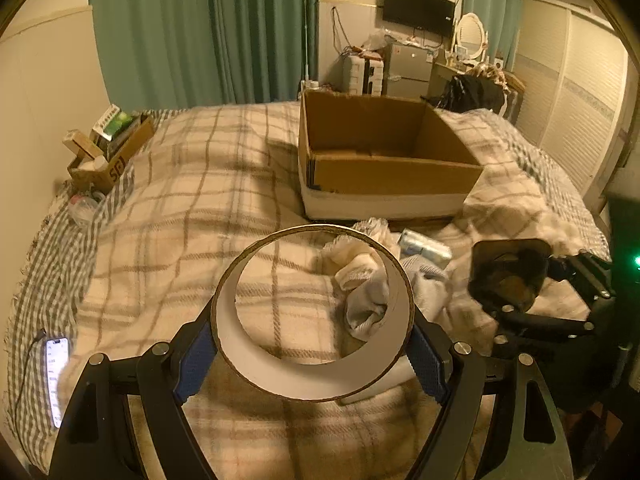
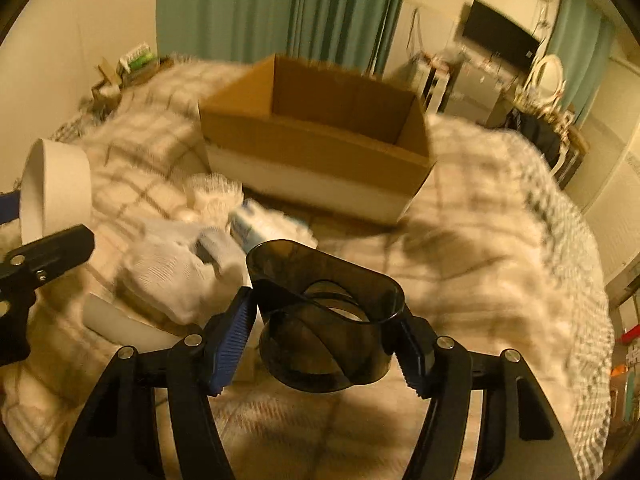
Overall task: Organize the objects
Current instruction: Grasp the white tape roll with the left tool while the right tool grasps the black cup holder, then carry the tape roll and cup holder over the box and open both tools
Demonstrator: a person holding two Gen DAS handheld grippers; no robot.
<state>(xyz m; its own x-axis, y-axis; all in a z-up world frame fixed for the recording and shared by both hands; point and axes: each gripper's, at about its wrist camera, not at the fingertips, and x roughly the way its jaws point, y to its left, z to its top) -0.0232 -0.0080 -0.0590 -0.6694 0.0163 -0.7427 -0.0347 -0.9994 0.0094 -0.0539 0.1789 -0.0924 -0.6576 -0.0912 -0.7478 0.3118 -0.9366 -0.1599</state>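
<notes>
My left gripper (image 1: 312,356) is shut on a wide white cardboard ring (image 1: 256,354) and holds it above the plaid bed; the ring also shows in the right wrist view (image 2: 56,188). My right gripper (image 2: 324,340) is shut on a dark smoky plastic cup (image 2: 324,304), also seen in the left wrist view (image 1: 508,272). An open empty cardboard box (image 1: 384,176) (image 2: 316,148) sits on the bed beyond both. White socks (image 1: 364,280) (image 2: 176,276) and a small blue-white packet (image 1: 426,246) (image 2: 260,228) lie between the grippers and the box.
A lit phone (image 1: 56,376) with a cable lies at the bed's left edge. A small carton of items (image 1: 108,148) stands at the far left by the wall. A white flat piece (image 2: 120,324) lies under the socks. Furniture and a TV (image 1: 418,8) stand behind.
</notes>
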